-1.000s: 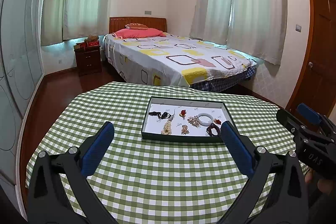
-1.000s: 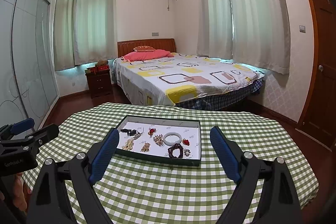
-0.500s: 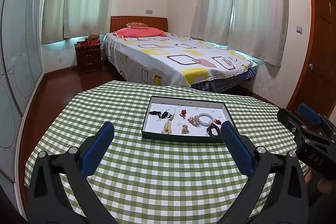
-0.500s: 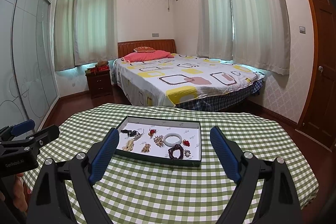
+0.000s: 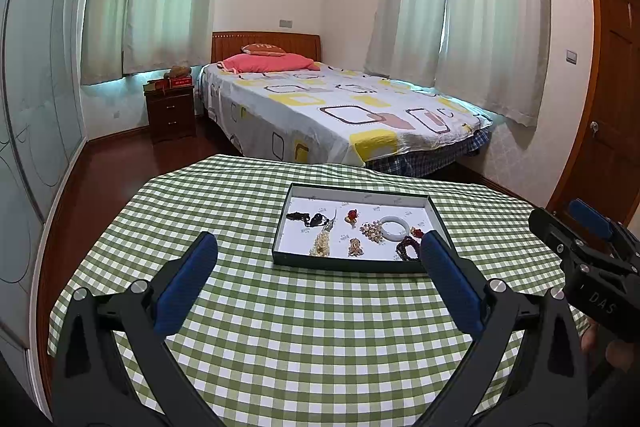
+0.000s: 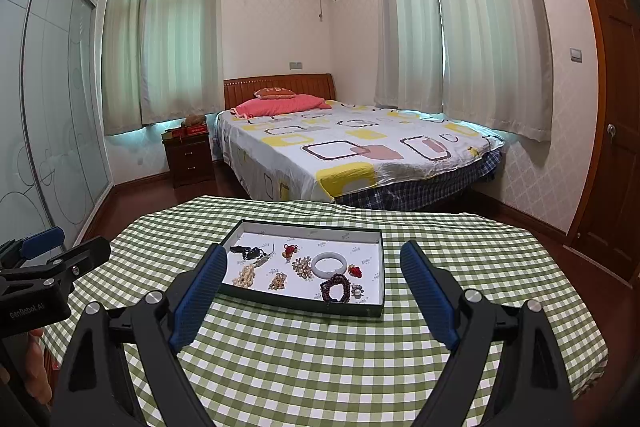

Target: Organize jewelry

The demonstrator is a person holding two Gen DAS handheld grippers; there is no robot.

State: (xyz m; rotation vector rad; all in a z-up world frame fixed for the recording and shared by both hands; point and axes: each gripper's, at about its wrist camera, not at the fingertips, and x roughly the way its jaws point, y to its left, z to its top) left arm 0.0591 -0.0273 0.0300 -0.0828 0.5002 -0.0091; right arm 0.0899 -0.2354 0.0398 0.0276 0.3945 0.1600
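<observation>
A dark shallow tray [image 5: 344,262] [image 6: 304,302] with a white lining sits in the middle of the green checked table. In it lie several pieces of jewelry: a white bangle [image 5: 395,228] [image 6: 329,264], a dark red bead bracelet [image 5: 407,247] [image 6: 336,287], a black cord pendant [image 5: 306,218] [image 6: 245,251], a pearl strand [image 5: 321,246] [image 6: 245,275] and small brooches. My left gripper [image 5: 318,251] is open and empty, held above the table in front of the tray. My right gripper [image 6: 314,259] is open and empty, also short of the tray.
The table [image 5: 280,307] has a draped green checked cloth with edges all round. Behind it stand a bed [image 5: 340,111], a nightstand [image 5: 171,111], a sliding glass wardrobe [image 5: 36,107] at left and a wooden door [image 5: 608,99] at right.
Both views have shifted only slightly; the tray sits a touch lower and nearer in each. Both grippers stay open and empty.
</observation>
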